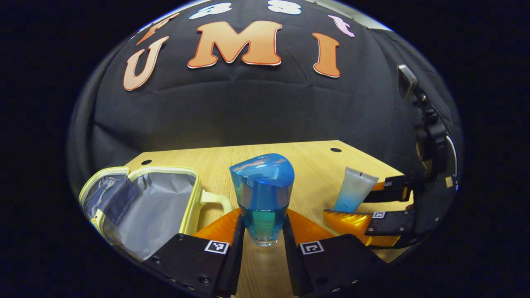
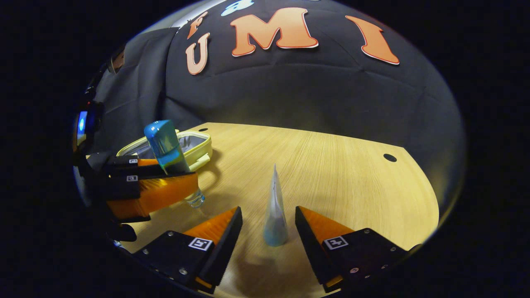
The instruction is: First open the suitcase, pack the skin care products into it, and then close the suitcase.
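Note:
A blue bottle (image 1: 263, 194) with a blue cap stands upright between my left gripper's (image 1: 263, 215) fingers, which press on both its sides low down. The small yellow-edged suitcase (image 1: 145, 207) lies open to its left, its grey lining bare. In the right gripper view a pale tube (image 2: 275, 211) stands on its cap between my right gripper's (image 2: 268, 209) open fingers, with a gap on each side. That view also has the left gripper (image 2: 182, 171) holding the bottle (image 2: 165, 145) in front of the suitcase (image 2: 194, 142). The right gripper (image 1: 352, 200) flanks the tube (image 1: 354, 192) in the left gripper view.
Everything sits on a light wooden table (image 2: 339, 174) with a small round hole (image 2: 389, 157) near its far right corner. Black cloth walls the booth behind. The table's right half holds bare wood.

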A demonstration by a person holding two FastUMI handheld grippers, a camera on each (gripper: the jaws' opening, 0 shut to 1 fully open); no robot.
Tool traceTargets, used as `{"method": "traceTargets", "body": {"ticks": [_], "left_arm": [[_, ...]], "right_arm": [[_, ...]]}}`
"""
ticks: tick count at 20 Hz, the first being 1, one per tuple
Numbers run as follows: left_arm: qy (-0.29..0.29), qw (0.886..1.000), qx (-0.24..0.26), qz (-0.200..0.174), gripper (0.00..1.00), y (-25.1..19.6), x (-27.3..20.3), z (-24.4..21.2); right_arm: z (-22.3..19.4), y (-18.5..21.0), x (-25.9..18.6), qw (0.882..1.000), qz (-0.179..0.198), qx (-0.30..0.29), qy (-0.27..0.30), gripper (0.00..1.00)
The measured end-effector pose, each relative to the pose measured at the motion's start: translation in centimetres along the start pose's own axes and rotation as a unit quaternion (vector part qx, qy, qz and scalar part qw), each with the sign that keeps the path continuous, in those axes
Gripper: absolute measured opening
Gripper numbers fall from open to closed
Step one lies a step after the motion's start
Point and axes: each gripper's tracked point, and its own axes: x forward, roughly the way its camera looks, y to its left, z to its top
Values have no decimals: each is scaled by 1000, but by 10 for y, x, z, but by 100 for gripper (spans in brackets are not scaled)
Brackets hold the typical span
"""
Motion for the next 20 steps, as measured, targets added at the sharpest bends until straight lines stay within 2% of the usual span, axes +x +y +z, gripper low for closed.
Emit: {"method": "traceTargets", "body": {"ticks": [3, 6, 8, 9, 14, 16, 17, 20], "left_arm": [[-16, 1000, 3, 14, 47, 9, -8, 21], [-26, 999, 9, 29, 47, 19, -19, 40], [-32, 999, 14, 38, 47, 26, -26, 52], [-33, 998, 17, 43, 47, 30, -31, 55], [-30, 998, 14, 57, 48, 41, -45, 60], [-26, 998, 9, 60, 47, 43, -47, 58], [-24, 998, 8, 61, 47, 45, -48, 57], [-22, 998, 8, 67, 47, 50, -52, 51]], "right_arm": [[8, 5, 2, 1000, 5, -1, -9, 63], [14, 8, -1, 1000, 14, 8, -12, 56], [21, 6, -5, 1000, 6, 13, -20, 37], [19, 9, -1, 1000, 15, 17, -11, 29], [22, 7, 0, 1000, 14, 16, -9, 28], [21, 10, 0, 1000, 18, 23, -5, 20], [22, 11, 0, 999, 21, 23, -5, 24], [22, 9, -1, 1000, 19, 24, -5, 20]]}}
